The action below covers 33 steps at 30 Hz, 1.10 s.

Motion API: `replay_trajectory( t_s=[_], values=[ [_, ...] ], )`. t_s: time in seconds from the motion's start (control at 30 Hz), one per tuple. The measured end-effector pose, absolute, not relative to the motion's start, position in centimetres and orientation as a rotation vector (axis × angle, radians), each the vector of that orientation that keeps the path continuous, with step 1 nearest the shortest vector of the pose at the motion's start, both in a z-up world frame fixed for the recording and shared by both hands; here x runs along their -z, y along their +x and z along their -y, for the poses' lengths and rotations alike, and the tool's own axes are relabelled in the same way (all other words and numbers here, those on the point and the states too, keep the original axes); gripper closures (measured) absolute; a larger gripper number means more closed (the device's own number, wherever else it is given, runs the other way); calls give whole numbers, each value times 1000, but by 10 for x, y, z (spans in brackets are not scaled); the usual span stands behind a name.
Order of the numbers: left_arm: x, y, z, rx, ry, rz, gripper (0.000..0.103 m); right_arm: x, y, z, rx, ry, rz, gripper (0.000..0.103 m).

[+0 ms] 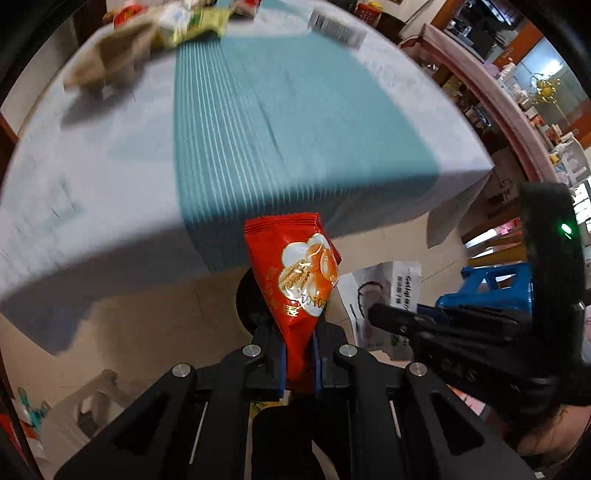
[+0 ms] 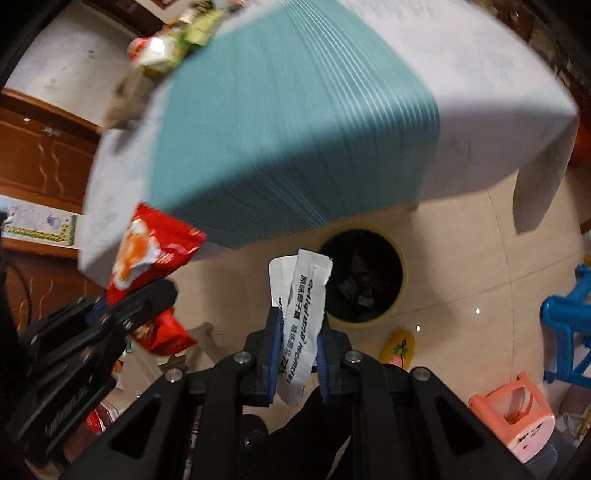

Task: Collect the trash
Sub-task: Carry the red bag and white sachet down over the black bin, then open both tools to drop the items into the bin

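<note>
My left gripper [image 1: 298,334] is shut on a red snack wrapper [image 1: 299,280], held upright past the table's front edge; it also shows in the right wrist view [image 2: 147,258]. My right gripper [image 2: 298,339] is shut on a white printed wrapper [image 2: 301,317], held over the floor just before a round yellow-rimmed trash bin [image 2: 364,284] with dark trash inside. The white wrapper also shows in the left wrist view [image 1: 384,295] beside my right gripper [image 1: 384,317]. More wrappers [image 1: 162,33] lie piled at the table's far left.
The table has a teal and white cloth [image 1: 295,122]. A white barcoded packet [image 1: 336,27] lies at its far edge. A blue stool [image 2: 569,325], a pink stool [image 2: 517,410] and a yellow slipper [image 2: 399,349] are on the tiled floor.
</note>
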State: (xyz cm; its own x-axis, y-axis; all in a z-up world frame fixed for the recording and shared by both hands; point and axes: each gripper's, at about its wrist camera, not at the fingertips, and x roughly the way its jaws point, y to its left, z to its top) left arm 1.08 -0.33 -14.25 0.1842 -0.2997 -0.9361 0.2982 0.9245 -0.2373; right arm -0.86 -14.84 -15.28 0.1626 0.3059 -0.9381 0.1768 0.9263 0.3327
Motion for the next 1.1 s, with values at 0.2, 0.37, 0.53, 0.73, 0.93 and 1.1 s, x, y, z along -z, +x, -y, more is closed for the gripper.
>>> replay_trajectory(
  t_s=[0.2, 0.37, 0.53, 0.73, 0.93, 1.1],
  values=[
    [249, 3, 17, 331, -53, -1393, 93, 255, -7, 161, -106, 427, -1493, 86],
    [322, 6, 28, 264, -52, -1407, 87, 333, -2, 166, -127, 408, -1545, 85],
    [376, 17, 45, 234, -27, -1368, 68, 398, 9, 172, -139, 405, -1558, 84],
    [407, 28, 38, 148, -14, -1333, 27, 447, 20, 182, -100, 414, -1613, 55],
    [403, 36, 33, 116, -54, -1315, 18, 453, 26, 191, -105, 470, -1598, 43],
    [405, 36, 27, 107, -63, -1307, 18, 442, 29, 189, -115, 448, -1572, 43]
  ],
)
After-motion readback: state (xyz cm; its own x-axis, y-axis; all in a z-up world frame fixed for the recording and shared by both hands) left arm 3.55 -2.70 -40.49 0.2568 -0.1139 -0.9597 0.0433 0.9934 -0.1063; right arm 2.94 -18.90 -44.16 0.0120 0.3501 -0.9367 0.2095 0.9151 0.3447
